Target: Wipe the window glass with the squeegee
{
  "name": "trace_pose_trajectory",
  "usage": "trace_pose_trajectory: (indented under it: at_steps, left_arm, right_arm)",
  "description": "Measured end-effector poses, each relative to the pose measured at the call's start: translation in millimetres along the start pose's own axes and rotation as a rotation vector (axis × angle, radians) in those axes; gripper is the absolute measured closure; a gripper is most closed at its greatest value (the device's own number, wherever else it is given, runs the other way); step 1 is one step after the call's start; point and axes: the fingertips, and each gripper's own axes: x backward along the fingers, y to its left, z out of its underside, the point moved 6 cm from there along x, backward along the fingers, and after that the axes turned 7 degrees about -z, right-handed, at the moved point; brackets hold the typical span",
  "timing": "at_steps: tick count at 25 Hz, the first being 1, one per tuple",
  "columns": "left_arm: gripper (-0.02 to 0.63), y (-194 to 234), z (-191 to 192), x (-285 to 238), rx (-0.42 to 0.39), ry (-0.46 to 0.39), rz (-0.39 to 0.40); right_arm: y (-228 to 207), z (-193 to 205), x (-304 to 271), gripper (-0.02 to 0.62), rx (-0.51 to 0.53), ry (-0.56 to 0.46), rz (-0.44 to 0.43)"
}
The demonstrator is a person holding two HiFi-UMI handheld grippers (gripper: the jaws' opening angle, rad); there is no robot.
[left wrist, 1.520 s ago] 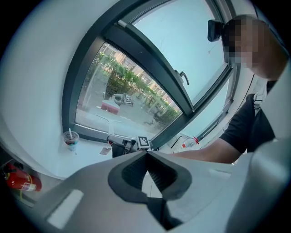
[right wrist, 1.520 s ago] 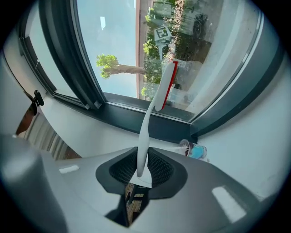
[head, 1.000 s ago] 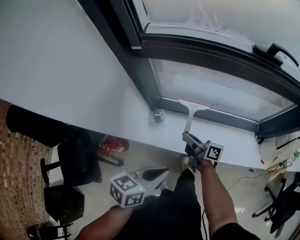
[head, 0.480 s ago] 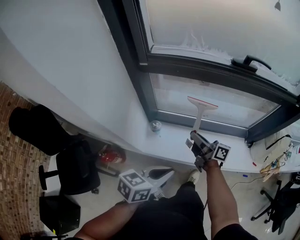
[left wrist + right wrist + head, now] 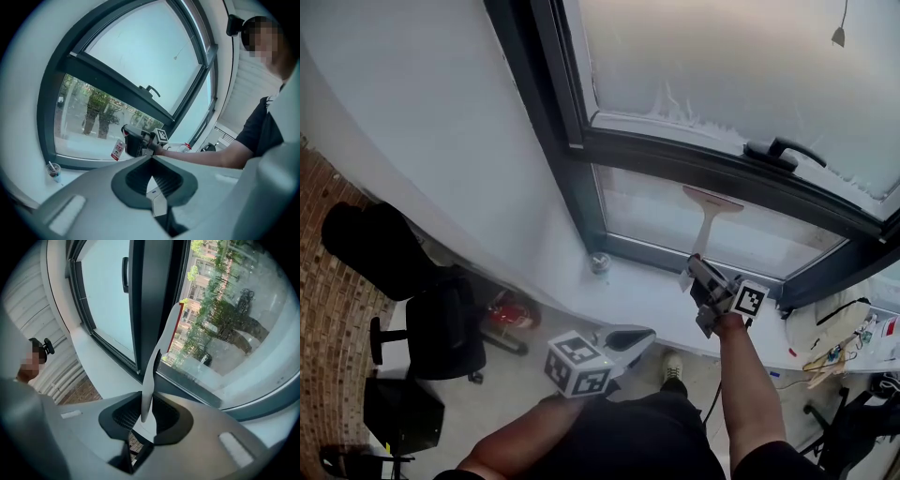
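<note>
A white squeegee (image 5: 709, 223) with a red-edged blade (image 5: 174, 329) stands upright against the lower window glass (image 5: 642, 208), its blade near the top of that pane. My right gripper (image 5: 705, 277) is shut on its handle (image 5: 149, 380) above the sill. The left gripper view shows the right gripper (image 5: 136, 140) with a red and white tag (image 5: 118, 150) hanging beside it. My left gripper (image 5: 630, 338) hangs low, well away from the window, shut with nothing in it.
A small cup (image 5: 599, 263) with a straw stands on the white sill (image 5: 647, 291) at the left corner. A dark window handle (image 5: 780, 150) sits on the frame above. Black chairs (image 5: 445, 328) stand on the floor below left.
The right gripper has carried the squeegee up the lower pane, from near the sill to near the pane's top. The left gripper has stayed low.
</note>
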Motion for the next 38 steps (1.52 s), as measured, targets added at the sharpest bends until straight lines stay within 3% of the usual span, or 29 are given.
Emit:
trace_pose_trajectory:
  at_steps: [6, 16, 38]
  left_arm:
    - [0.606, -7.6, -1.3, -31.5, 0.028, 0.0, -0.035]
    - [0.606, -13.4, 7.7, -53.4, 0.061, 0.029, -0.074]
    - [0.606, -6.1, 26.4, -89.0, 0.132, 0.081, -0.095]
  right_arm:
    - [-8.3, -22.3, 7.8, 0.504, -0.003, 0.044, -0.065]
    - [-28.6, -7.0, 25.0, 0.504, -0.076, 0.054, -0.101]
    - [-87.1, 33.4, 55.1, 0.505, -0.201, 0.077, -0.051]
